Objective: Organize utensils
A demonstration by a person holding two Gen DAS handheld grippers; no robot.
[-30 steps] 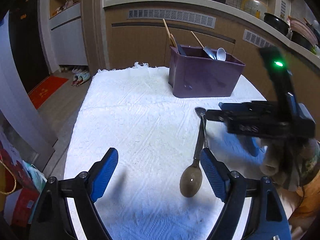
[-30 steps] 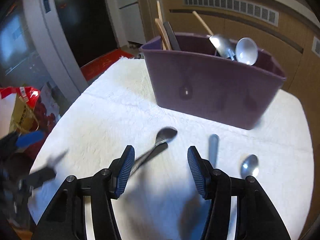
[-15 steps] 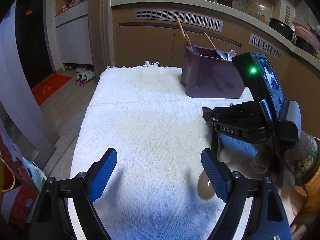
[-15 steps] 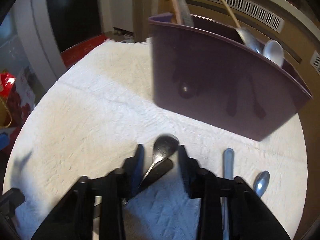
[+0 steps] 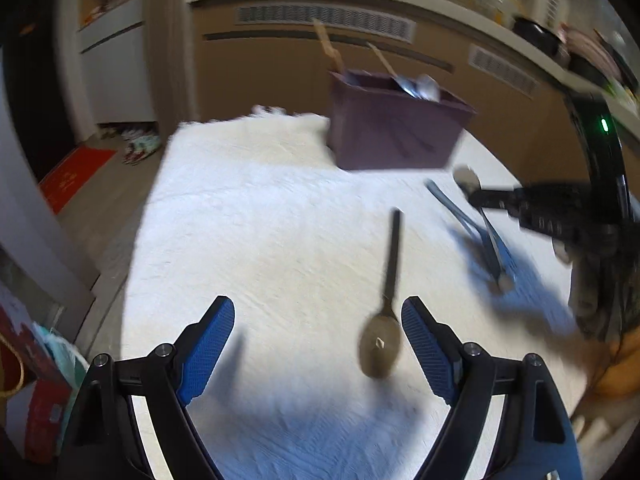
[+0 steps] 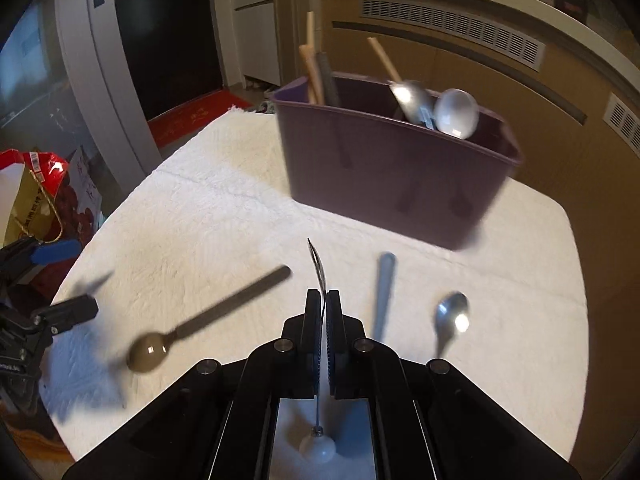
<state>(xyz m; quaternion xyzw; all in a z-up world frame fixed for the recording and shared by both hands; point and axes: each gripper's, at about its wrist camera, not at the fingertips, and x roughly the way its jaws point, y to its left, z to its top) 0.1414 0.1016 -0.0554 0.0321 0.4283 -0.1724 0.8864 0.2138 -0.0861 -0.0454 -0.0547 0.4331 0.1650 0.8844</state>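
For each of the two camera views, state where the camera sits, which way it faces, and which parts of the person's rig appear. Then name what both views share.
Left wrist: sits behind the open left gripper, facing across the white cloth toward the purple bin; the right gripper shows at right.
Right wrist: sits behind the right gripper, shut on a spoon, facing the bin; the left gripper shows at left.
Shared: bin, cloth, dark spoon.
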